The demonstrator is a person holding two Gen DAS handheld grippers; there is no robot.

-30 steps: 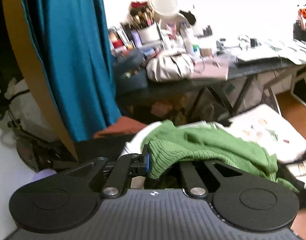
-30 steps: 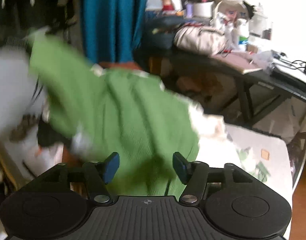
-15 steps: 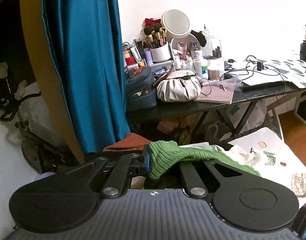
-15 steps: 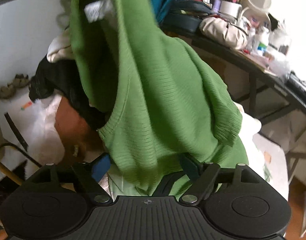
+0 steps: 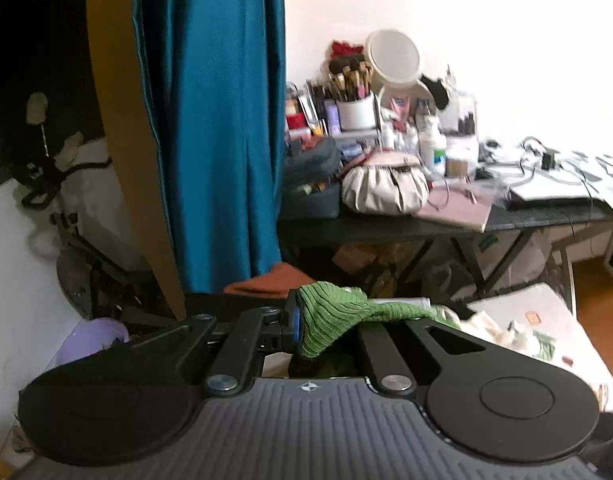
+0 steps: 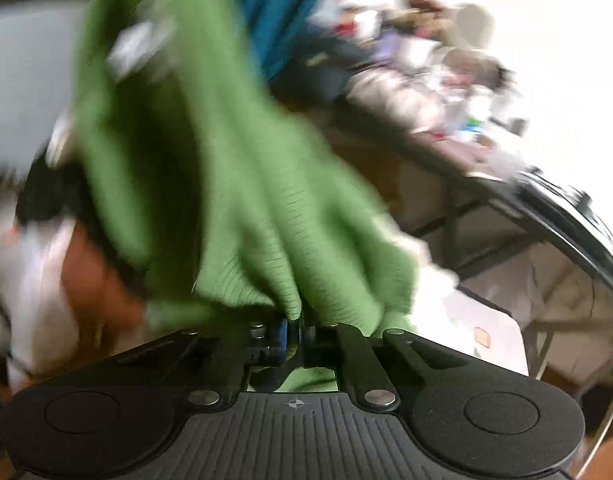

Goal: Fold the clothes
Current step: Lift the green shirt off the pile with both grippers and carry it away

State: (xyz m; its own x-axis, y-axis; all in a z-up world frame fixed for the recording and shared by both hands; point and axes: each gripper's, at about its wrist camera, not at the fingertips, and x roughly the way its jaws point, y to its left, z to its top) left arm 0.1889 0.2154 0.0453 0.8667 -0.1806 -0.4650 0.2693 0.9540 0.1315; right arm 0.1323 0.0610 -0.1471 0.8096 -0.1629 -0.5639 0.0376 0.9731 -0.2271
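While both the left gripper (image 5: 326, 330) and the right gripper (image 6: 292, 330) have jaws clamped on the green sweater (image 6: 242, 168), it hangs bunched in the air, no fold visible yet.

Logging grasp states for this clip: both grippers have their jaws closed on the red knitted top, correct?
Not quite: the knitted top is green, not red. The right wrist view shows the right gripper with jaws closed on its ribbed fabric, and the left wrist view shows the left gripper clamped on it too.
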